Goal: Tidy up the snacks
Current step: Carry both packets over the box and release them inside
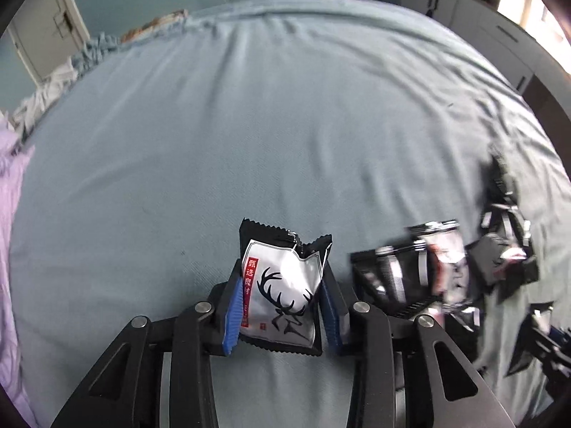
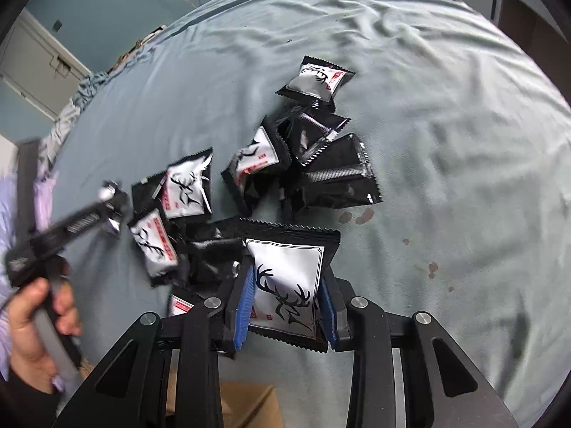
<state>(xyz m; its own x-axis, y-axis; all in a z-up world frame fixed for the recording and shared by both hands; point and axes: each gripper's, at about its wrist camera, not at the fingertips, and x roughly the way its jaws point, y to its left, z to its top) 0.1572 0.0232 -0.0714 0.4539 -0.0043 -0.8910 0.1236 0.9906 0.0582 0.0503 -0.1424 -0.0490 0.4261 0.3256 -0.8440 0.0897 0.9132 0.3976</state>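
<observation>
Both grippers are loaded: the left gripper (image 1: 282, 306) has its blue-padded jaws pinching a snack packet (image 1: 282, 285) with a black deer-antler print, held above a bare stretch of the blue-grey bedsheet (image 1: 249, 125), and the right gripper (image 2: 287, 306) is pinching a second packet (image 2: 289, 278) of the same design by its lower half, just above the near edge of the heap. The rest of the snacks lie in a loose pile (image 2: 271, 164) on the sheet, some face up showing the white label, some flipped to their plain black backs, several overlapping; 1 packet (image 2: 316, 80) sits a little apart at the far end. In the right wrist view the person's left hand (image 2: 39, 321) and its tool appear blurred, so that arm is probably moving. The risks I see are mostly about grip and surface. The foil looks slick and puffy, and the left packet is already crumpled at its top corner, so a light pinch could let it slide out, while a hard one might burst the seal. The sheet is soft and wrinkled, so packets set down in a row may tilt or drift. The right packet hangs close to its neighbours, so swinging it low could drag them along.
</observation>
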